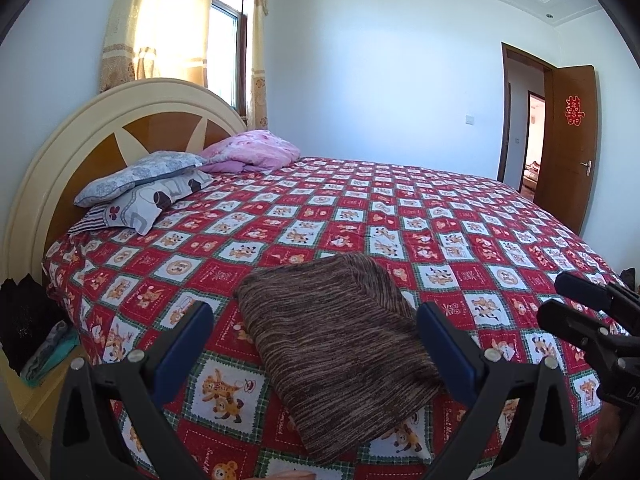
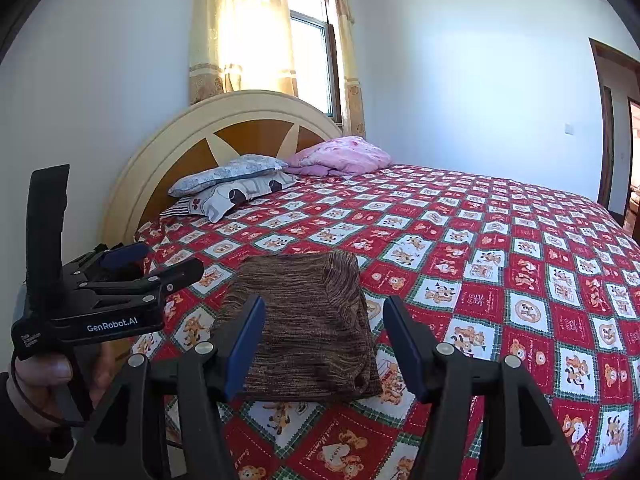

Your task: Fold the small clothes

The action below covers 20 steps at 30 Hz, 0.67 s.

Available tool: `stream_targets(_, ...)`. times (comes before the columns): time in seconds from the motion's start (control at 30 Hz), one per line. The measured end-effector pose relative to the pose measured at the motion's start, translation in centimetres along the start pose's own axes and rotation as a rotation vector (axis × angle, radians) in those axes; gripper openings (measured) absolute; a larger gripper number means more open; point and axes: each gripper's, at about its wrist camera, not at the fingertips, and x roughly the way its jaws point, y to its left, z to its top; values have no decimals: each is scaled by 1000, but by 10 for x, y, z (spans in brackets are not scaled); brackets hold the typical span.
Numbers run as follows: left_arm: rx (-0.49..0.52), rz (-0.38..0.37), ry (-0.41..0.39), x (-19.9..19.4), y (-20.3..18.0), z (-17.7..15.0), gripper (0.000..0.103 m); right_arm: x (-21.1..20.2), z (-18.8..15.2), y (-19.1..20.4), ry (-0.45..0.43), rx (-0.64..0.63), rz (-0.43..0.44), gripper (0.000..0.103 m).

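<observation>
The left gripper [image 1: 316, 336] is held low and level, its two blue-padded fingers [image 1: 182, 344] spread wide apart with nothing between them. The right gripper [image 2: 324, 340] sits beside it at about the same height, its jaws likewise parted and empty. In the right wrist view the person's left hand [image 2: 48, 384] wraps the handle of the left unit, thumb on top

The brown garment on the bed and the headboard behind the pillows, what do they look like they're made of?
The brown garment looks like a soft, matte knit, going by its fine streaked brown and tan yarn lines. The headboard looks like wood, cream-painted with smooth brown panels, though laminate is possible.
</observation>
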Motion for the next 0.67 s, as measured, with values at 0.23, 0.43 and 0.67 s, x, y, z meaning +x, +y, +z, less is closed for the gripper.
stream_targets(0.23, -10, 17, 10, 3, 4, 1, 103, -1, -1, 3, -1, -12, 6, 63)
stream_targets(0.43, -17, 38, 28, 8, 8, 0, 103, 1, -3, 6, 10, -24, 13, 63)
stream_targets(0.67, 8, 70, 10, 7, 7, -3, 103, 2, -4, 6, 13, -28, 15, 63)
